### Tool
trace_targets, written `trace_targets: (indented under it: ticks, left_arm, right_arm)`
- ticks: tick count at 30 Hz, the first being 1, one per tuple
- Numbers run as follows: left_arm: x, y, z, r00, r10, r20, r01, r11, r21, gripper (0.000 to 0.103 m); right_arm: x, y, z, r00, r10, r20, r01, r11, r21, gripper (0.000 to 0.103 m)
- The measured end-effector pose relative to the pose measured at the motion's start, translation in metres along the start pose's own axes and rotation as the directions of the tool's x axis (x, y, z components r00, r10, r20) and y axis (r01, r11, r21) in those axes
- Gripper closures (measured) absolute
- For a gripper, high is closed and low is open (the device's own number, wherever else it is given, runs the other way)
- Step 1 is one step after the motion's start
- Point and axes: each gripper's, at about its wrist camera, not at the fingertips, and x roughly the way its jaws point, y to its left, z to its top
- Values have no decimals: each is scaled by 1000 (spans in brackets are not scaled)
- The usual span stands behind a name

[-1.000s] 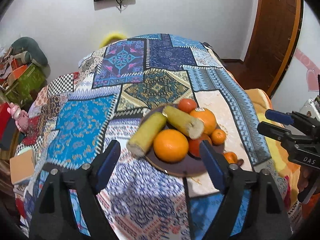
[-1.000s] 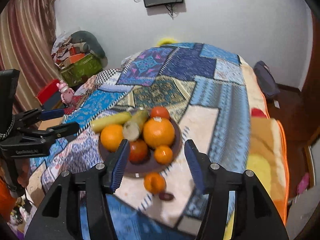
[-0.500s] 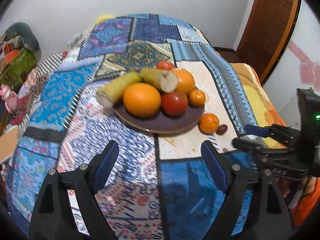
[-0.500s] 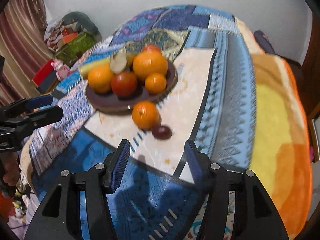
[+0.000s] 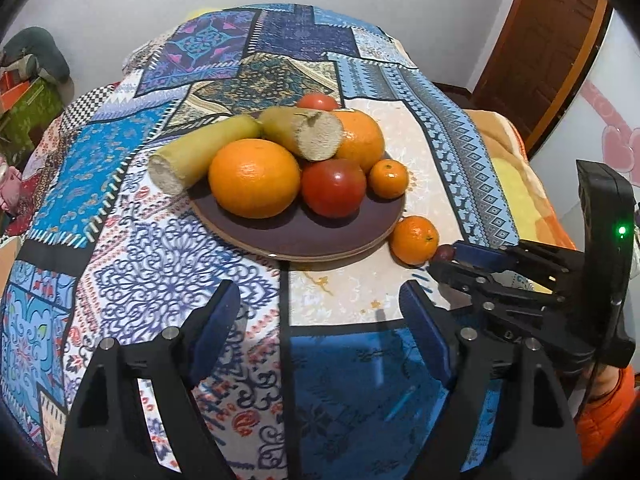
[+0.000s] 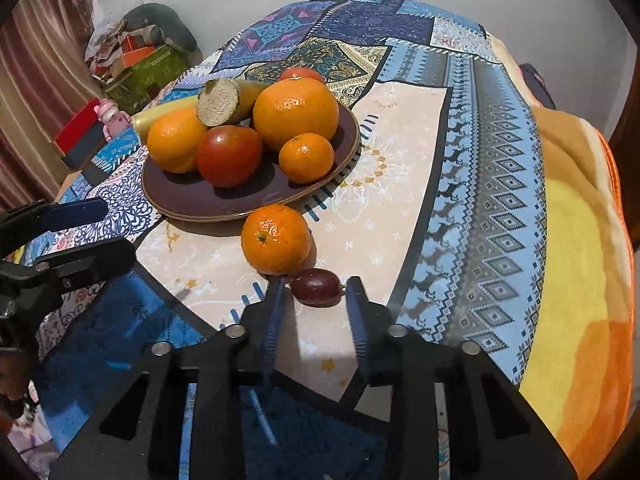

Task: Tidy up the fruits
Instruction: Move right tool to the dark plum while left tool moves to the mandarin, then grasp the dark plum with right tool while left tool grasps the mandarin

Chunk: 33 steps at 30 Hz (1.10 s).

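L jaws (image 5: 318,294) hang spread over the near edge of the patchwork cloth (image 5: 132,264), easing closed a touch w/ nothing btwn them, so released; beyond them, toward the middle of the cloth, sits a dark brown plate (image 5: 320,236) heaped w/ produce; at the plate's left rim a yellow-green cut stalk (image 5: 200,152) sticks out over the cloth, fibrous end toward the near-left; next a big orange (image 5: 254,178) at the plate's front-left; behind it a 2nd cut stalk (image 5: 304,132) rests on top of the pile, cut face toward the camera; a red tomato (image 5: 318,101) peeks out at the plate's far side; a larger red tomato (image 5: 334,188) sits front-centre, touching the front orange; another big orange (image 5: 362,138) is behind it, under the 2nd stalk; a small mandarin (image 5: 388,179) sits at the plate's right rim; off the plate, just beside its near-right rim, a mandarin (image 5: 414,240) lies on the cream patch of the cloth; touching its right side is a small dark-red fruit (image 6: 316,290), also on the cloth; R jaws (image 6: 317,280) are closing w/ that fruit btwn their tips, blue pads against its two sides, so grasping it, fruit not lifted; far right, an orange sleeve (image 5: 604,412) behind the R gripper.
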Motion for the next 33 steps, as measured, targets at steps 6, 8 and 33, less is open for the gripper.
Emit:
trace_targets:
  ticks: [6,8,33]
  left_arm:
    - [6,-22,8,1000,-18,-4,18,999,50,21]
    - [10,-29,12,1000,-28,-13,29,998,57,21]
    - [77,-69,31,988,-60,-140,59,998,-9,57]
  right_arm:
    - [-12,-12,-4,1000,13,23,-13,999,33,80]
    - [-18,-18,-5,999,13,34,-15,999,47,80]
    - [-50,-47,-8,992,47,119,-61,991,120,80]
